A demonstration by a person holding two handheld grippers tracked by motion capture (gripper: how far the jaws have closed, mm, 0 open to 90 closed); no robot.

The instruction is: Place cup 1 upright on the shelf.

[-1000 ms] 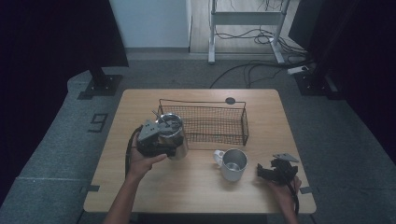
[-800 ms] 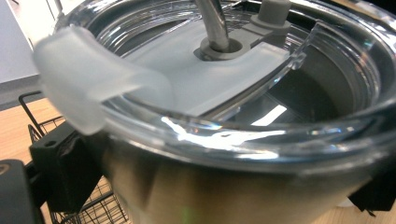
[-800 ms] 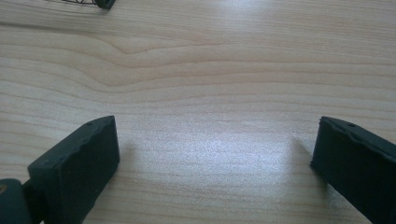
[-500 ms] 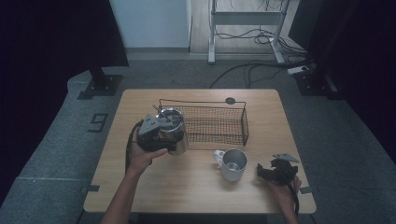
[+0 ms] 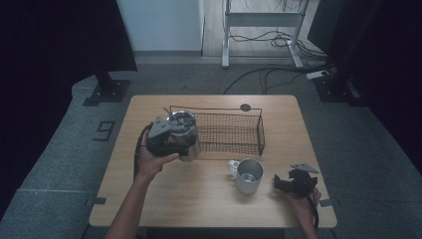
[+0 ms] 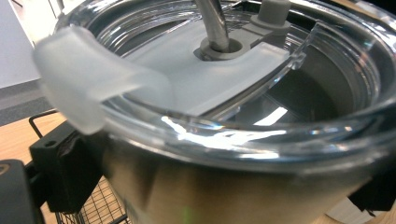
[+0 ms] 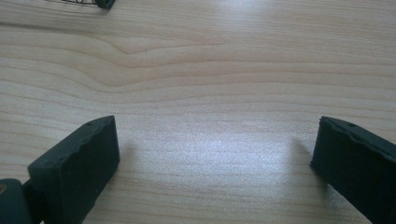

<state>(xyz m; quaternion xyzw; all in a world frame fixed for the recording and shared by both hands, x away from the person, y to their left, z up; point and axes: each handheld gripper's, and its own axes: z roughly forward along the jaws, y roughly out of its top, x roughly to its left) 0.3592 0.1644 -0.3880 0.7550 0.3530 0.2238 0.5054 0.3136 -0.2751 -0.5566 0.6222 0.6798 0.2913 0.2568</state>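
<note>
A steel tumbler (image 5: 185, 124) with a clear lid and a metal straw hangs at the left end of the black wire basket (image 5: 261, 133). My left gripper (image 5: 178, 144) is shut on its body from the near left side. In the left gripper view the tumbler (image 6: 233, 186) looms close, with a black jaw pressed against each side of it. A steel mug (image 5: 248, 174) with a white handle stands on the table in front of the basket. My right gripper (image 5: 282, 183) rests open on the wood right of the mug, and bare table lies between its jaws (image 7: 215, 158).
The wooden table (image 5: 199, 204) carries a small black disc (image 5: 245, 107) behind the basket. Dark curtains flank the table, and cables and a metal stand lie on the floor beyond it.
The left gripper has carried the tumbler slightly up and toward the basket's left end. The right gripper has stayed still.
</note>
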